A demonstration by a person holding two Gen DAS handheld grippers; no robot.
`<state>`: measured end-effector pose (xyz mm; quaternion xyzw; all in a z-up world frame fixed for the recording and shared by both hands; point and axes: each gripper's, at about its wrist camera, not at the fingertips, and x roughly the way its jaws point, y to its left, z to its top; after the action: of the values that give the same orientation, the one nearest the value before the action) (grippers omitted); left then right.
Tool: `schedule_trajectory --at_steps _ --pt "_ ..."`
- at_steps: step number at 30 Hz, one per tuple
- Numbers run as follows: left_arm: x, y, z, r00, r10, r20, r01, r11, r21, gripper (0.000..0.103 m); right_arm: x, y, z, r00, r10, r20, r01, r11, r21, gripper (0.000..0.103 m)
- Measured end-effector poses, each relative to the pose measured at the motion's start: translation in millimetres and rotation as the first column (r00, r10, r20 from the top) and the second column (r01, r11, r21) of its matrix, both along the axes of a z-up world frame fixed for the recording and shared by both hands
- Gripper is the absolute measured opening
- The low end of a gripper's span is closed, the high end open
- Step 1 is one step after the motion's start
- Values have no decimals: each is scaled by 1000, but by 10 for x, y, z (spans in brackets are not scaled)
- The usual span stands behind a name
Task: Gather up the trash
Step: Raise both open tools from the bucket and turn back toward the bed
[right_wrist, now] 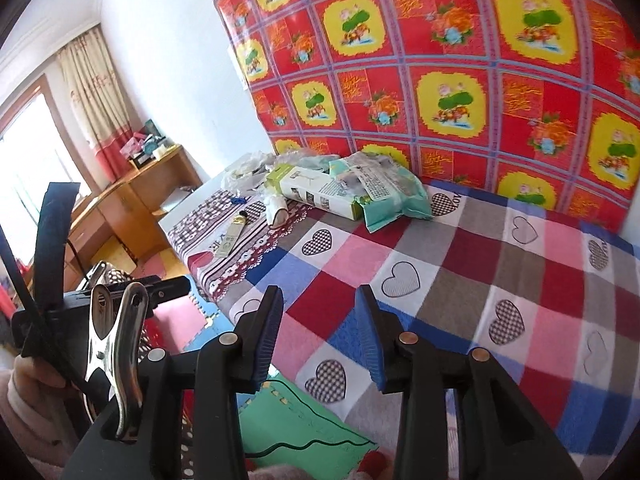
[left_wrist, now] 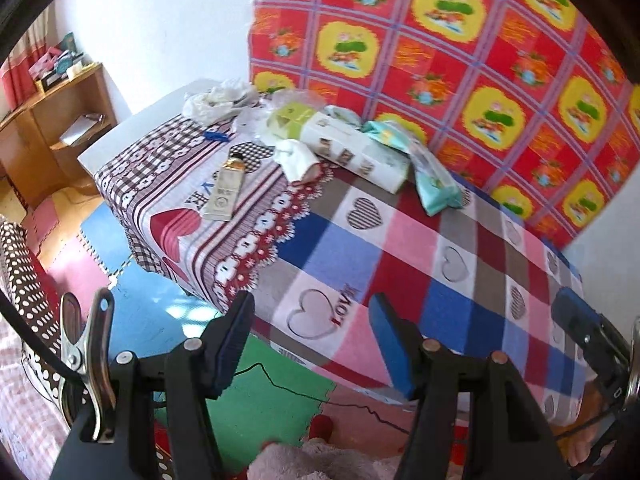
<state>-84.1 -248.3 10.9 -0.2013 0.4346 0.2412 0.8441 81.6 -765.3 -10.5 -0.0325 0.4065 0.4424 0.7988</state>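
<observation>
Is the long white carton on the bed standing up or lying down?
Lying down: the white carton rests lengthwise on the bedspread.

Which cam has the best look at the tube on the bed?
Left wrist. There the tube lies closer and larger, seen from above along its full length, gold end and label side both visible. Right wrist shows the same tube smaller and farther off, at a slant, with little detail.

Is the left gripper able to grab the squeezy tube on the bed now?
Probably not yet. The left gripper is open and empty at the bed's near edge, while the tube lies farther up the bed. Nothing blocks the way, so moving forward should reach it.
</observation>
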Motion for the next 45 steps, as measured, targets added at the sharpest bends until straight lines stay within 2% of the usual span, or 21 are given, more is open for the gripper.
schedule_trajectory --at_steps 4,9,14,21,28,36,45 --pt "82 267 -40 1000 23 -9 -23 1000 2 63 97 169 -49 1000 9 -10 -9 1000 -8 39" --pt "235 624 -122 1000 9 -17 -9 1000 8 63 163 365 -108 1000 -11 -20 10 1000 -24 39" --pt "430 1038 -241 999 -21 -40 21 1000 -16 63 195 558 -140 998 -56 -40 55 998 -31 39" --pt "671 1429 -433 994 -88 -70 84 995 -55 63 247 837 -202 985 -165 -53 162 985 -56 39" --pt "911 1801 -754 982 -158 -104 146 983 -110 63 234 1016 -337 962 -259 -86 253 965 -67 39" --pt "1183 2068 -1019 971 -194 -143 180 978 -101 63 171 1081 -463 928 -354 -114 347 935 -78 39" --pt "1353 2103 -1196 963 -211 -167 204 977 -62 62 133 1146 -492 907 -407 -108 397 912 -103 39"
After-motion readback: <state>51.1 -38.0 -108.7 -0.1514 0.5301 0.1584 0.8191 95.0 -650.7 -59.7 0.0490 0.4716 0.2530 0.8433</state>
